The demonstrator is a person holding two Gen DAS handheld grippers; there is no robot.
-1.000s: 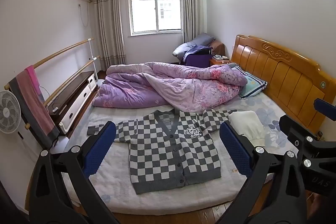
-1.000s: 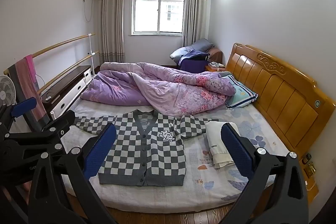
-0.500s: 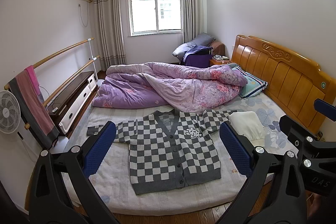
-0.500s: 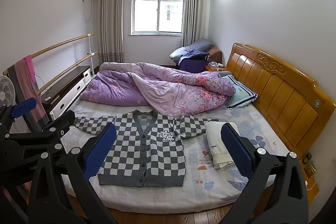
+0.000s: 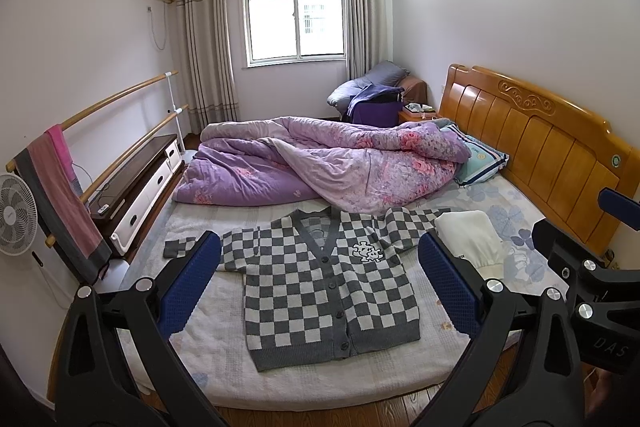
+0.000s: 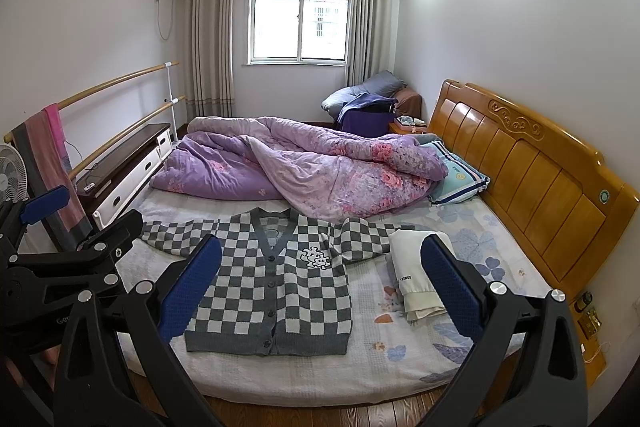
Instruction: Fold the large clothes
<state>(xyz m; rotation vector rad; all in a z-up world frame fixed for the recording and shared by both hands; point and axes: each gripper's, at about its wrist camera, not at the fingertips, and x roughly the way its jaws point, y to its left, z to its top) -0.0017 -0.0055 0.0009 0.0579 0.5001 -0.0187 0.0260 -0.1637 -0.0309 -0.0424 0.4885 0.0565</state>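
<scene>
- The checkered cardigan [image 5: 328,279] lay flat and buttoned on the bed [image 5: 216,367], front up, near the foot-side edge, both sleeves spread outward.
- Its right-hand sleeve ran up to a folded white garment [image 5: 472,239], which lay just beside it toward the wooden headboard [image 5: 560,155].
- A crumpled purple quilt [image 5: 320,163] was bunched across the far half of the bed, its edge touching the cardigan's collar.
- The left claw [image 5: 320,291] hung over the near edge of the bed, its blue-padded fingers [image 5: 188,287] wide apart and holding nothing.
- The right claw [image 6: 320,287] was likewise spread wide and empty, with the cardigan framed between its fingers.
- In the right wrist view, the left claw's black frame showed at the left, well apart from the cloth.
- A fan [image 5: 16,215] stood by the left wall.
</scene>
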